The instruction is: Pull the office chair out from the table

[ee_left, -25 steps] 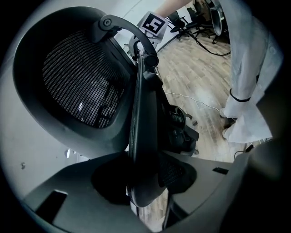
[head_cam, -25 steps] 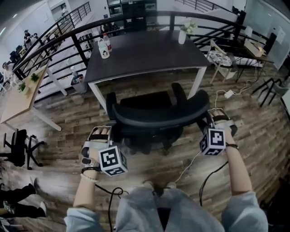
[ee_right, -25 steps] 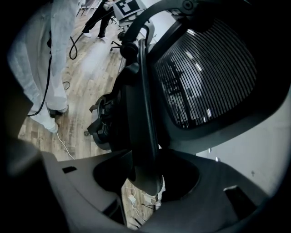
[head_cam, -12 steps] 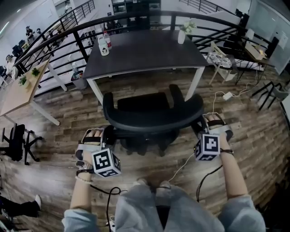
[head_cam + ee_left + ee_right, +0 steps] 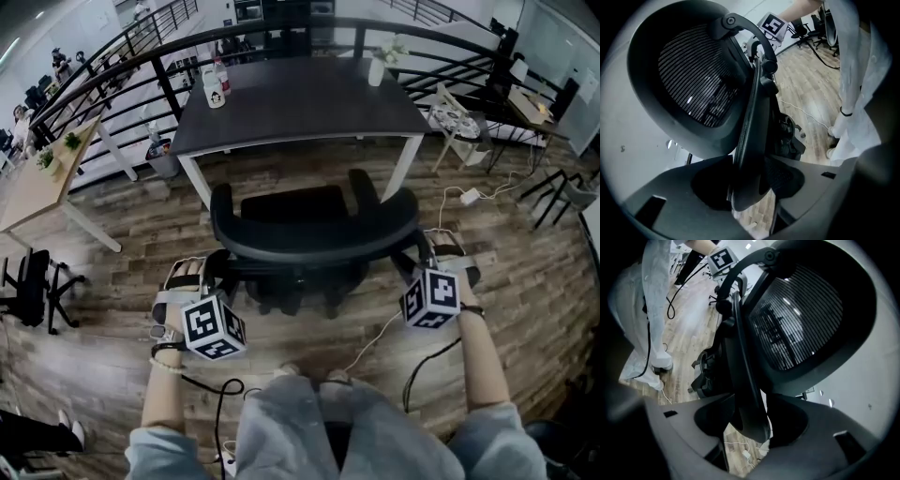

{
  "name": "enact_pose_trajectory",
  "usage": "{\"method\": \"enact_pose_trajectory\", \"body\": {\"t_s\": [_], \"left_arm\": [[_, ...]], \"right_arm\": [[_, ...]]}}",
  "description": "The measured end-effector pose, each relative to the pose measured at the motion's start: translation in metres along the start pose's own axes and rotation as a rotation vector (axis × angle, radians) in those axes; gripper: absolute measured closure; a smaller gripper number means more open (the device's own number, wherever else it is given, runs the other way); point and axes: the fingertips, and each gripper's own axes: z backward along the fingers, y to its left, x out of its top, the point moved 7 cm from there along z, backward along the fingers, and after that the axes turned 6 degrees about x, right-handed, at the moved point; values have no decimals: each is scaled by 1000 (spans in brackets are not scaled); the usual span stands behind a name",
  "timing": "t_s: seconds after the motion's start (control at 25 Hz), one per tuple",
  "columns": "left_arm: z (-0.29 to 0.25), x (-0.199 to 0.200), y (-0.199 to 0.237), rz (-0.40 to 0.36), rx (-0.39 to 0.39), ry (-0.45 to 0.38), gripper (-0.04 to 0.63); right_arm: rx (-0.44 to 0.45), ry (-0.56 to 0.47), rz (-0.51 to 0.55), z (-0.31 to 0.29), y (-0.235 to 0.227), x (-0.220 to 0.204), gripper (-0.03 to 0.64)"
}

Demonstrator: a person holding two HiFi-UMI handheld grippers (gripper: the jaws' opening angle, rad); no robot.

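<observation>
Office chair was black, its mesh back finely striped | surface had a dark grey top on white legs | floor showed brown wood-grain planks | railing was black | person's trousers were pale grey

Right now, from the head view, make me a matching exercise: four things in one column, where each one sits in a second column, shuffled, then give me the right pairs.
Things
1. office chair
2. white vase
3. white bottle
4. white power block

Places
A. far left corner of the table
B. on the floor, right of the table
C. on the floor, in front of the table's near edge
D. far edge of the table, right side

Pairs: 1-C, 2-D, 3-A, 4-B
</observation>
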Motion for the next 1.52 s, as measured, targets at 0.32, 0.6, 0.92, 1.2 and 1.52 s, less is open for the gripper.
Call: {"method": "enact_pose_trajectory", "body": {"t_s": [0.32,0.6,0.92,1.2,1.52], "left_arm": [[38,-1,9,225,63,-62,403],[76,33,20,469,213,-218,489],[88,62,23,691,240,-358,595],[84,70,21,704,216,-374,595],[82,72,21,703,205,-366,595]], "right_arm": [[-49,-156,-154,40,2,18,419],[-128,-391,-404,74,8,55,510],[-192,-555,-659,85,9,78,611],[-233,-602,-807,83,4,78,612],[-228,-617,-813,82,3,77,614]]}}
